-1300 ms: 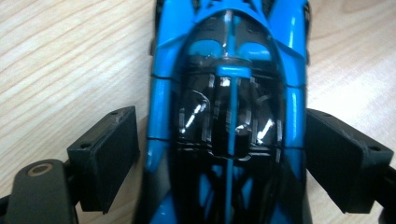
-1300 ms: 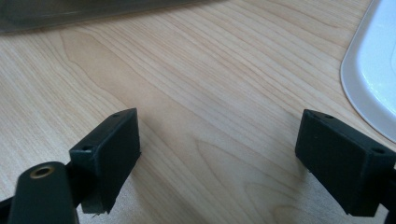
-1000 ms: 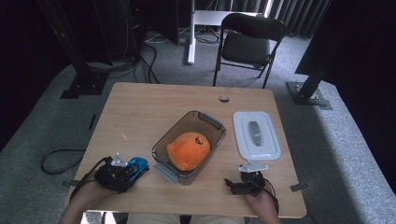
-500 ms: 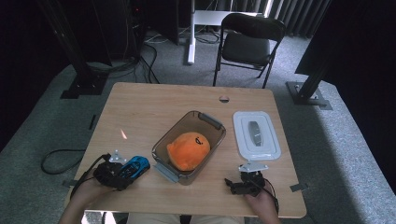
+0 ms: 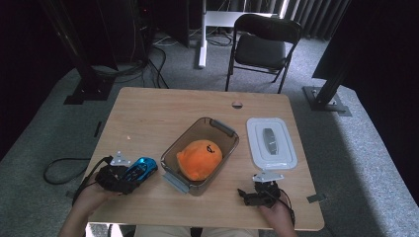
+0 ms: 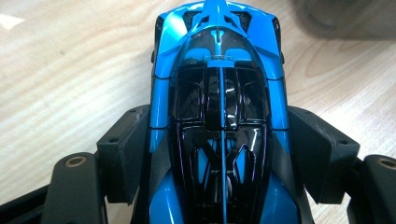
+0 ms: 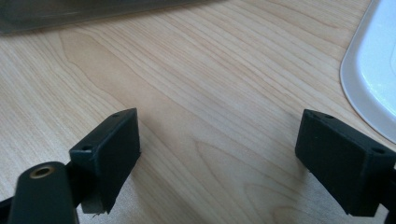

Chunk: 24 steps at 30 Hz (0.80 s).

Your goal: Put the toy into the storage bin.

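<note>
The left gripper (image 5: 129, 174) sits at the near left corner of the light wooden table (image 5: 163, 113), its black body held in the person's left hand (image 5: 94, 192), whose forearm comes up from the bottom edge of the high view. The gripper points across the table toward the right, roughly level. Its jaws stand about half open and are clamped on the sides of a glossy blue and black toy sports car (image 6: 219, 116); in the left gripper view both black pads press against the car's flanks at mid-body, with the car's nose pointing away from the camera. In the high view the car (image 5: 141, 169) sticks out beyond the jaws, just beside the near left corner of a clear brownish plastic container (image 5: 225, 129), not touching it.

That container lies at an angle at the table's middle and holds an orange plush toy (image 5: 199, 158) with a small dark face mark. To its right, well apart from the car, the container's white rectangular lid (image 5: 272, 143) lies flat on the wood.

The right gripper (image 5: 247, 196) rests low at the near right edge, held by the right hand (image 5: 276, 213), just in front of the lid. Its jaws are spread wide with only bare wood between them.
</note>
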{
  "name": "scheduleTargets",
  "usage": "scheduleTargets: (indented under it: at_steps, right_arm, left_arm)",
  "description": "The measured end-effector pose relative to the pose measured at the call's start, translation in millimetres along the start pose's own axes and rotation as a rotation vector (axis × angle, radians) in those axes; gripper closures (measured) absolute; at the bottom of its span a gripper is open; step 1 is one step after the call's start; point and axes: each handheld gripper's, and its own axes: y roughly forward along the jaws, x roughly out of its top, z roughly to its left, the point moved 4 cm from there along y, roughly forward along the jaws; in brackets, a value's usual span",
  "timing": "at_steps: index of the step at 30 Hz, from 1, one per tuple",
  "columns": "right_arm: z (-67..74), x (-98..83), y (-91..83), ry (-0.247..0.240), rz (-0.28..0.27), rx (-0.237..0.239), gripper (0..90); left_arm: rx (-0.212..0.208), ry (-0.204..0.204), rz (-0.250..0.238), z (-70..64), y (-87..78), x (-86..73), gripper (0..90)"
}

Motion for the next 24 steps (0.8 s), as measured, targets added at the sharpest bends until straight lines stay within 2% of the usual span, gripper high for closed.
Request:
scheduleTargets:
  at_steps: [10,12,18,22,24]
  right_arm:
    - [-0.1,0.3,0.3,0.002,0.0,-0.002,13.2]
    - [-0.1,0.3,0.3,0.001,0.0,-0.002,13.2]
    - [-0.1,0.2,0.2,0.001,0.002,-0.002,13.2]
    - [-0.1,0.3,0.2,0.002,0.001,-0.002,13.2]
    - [-0.2,0.2,0.3,0.0,0.001,-0.002,13.2]
  left_arm:
    - [0.024,0.01,-0.046,0.1,-19.0,23.7,28.0]
    - [0.02,0.016,-0.055,0.8,-24.1,29.8,28.0]
    - [0.047,0.028,-0.086,1.6,-38.9,51.0,28.0]
    - [0.043,0.044,-0.109,-0.4,-48.2,64.5,28.0]
    - [0.056,0.046,-0.115,-2.5,-51.8,71.5,28.0]
